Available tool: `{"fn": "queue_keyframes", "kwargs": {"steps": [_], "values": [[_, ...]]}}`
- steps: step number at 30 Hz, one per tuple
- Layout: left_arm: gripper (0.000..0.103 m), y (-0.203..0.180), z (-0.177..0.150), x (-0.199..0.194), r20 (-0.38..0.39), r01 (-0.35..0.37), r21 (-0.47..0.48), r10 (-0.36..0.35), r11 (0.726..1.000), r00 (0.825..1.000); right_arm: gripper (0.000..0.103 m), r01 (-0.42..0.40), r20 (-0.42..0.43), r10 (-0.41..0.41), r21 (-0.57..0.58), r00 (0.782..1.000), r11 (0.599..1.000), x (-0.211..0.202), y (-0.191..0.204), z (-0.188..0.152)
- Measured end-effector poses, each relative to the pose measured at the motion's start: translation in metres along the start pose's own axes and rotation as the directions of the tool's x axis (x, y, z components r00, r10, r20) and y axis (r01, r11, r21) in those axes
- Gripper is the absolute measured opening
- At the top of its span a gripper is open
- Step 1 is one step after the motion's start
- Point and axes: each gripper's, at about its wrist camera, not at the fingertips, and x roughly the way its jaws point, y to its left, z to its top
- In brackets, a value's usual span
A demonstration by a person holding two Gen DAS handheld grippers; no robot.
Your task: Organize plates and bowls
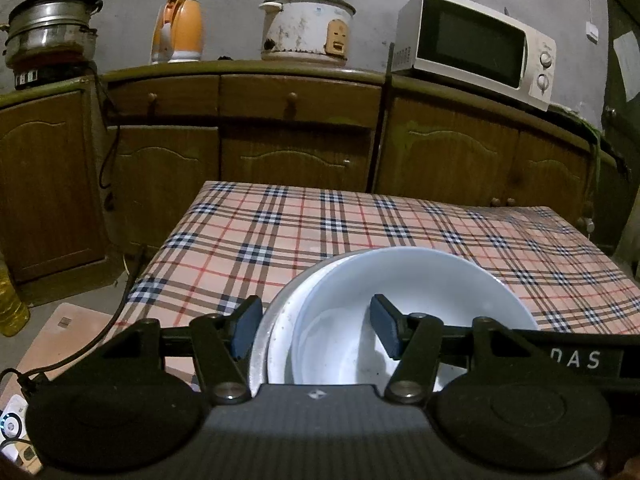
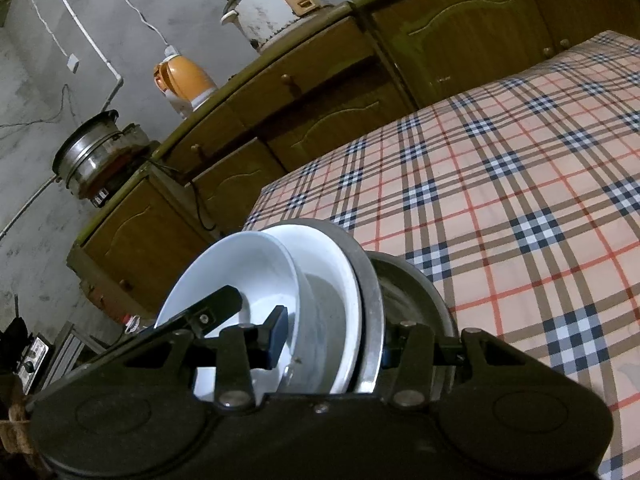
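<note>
A white bowl [image 1: 412, 300] sits nested in a wider metal plate [image 1: 266, 332] at the near edge of the plaid table [image 1: 320, 224]. My left gripper [image 1: 314, 326] is open, with its jaws astride the left rims: one finger is outside the plate and the other is inside the bowl. In the right wrist view a stack shows: a white bowl [image 2: 240, 276], a second white dish [image 2: 332, 276] and a metal plate [image 2: 372, 300]. My right gripper [image 2: 332, 340] spans their rims, with one finger inside the bowl and the other behind the metal plate. It looks closed on the stack.
Wooden cabinets [image 1: 248, 152] stand behind the table, with a microwave [image 1: 476, 44], rice cooker [image 1: 308, 24], orange kettle [image 1: 178, 28] and steel pot [image 1: 50, 24] on top. A black cable [image 1: 116, 320] hangs by the table's left edge. The left gripper arm [image 2: 200, 312] reaches into the bowl.
</note>
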Motion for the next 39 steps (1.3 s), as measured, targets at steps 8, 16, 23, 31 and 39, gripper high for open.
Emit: {"fn": "queue_keyframes", "kwargs": {"steps": [8,16,23,31,39], "values": [[0.059,-0.001,-0.002,0.001,0.001,0.002,0.009,-0.002,1.0,1.0,0.054,0.0,-0.005,0.0,0.009,1.0,1.0,-0.001,-0.002,-0.002],[0.059,-0.001,-0.004,0.003,-0.001,0.001,0.014,-0.001,1.0,1.0,0.054,0.015,-0.001,-0.015,0.026,1.0,1.0,0.003,-0.006,-0.004],[0.059,-0.001,-0.006,0.008,-0.013,0.002,0.015,-0.002,1.0,1.0,0.054,0.02,-0.008,-0.02,0.034,1.0,0.999,0.007,-0.009,-0.005],[0.059,0.0,-0.006,0.013,-0.017,0.006,0.011,-0.006,1.0,1.0,0.054,0.027,-0.012,-0.026,0.047,1.0,0.999,0.012,-0.013,-0.006],[0.059,-0.001,-0.008,0.018,-0.033,0.0,0.014,0.001,1.0,0.999,0.054,0.029,-0.022,-0.028,0.054,0.999,0.998,0.019,-0.017,-0.006]]}}
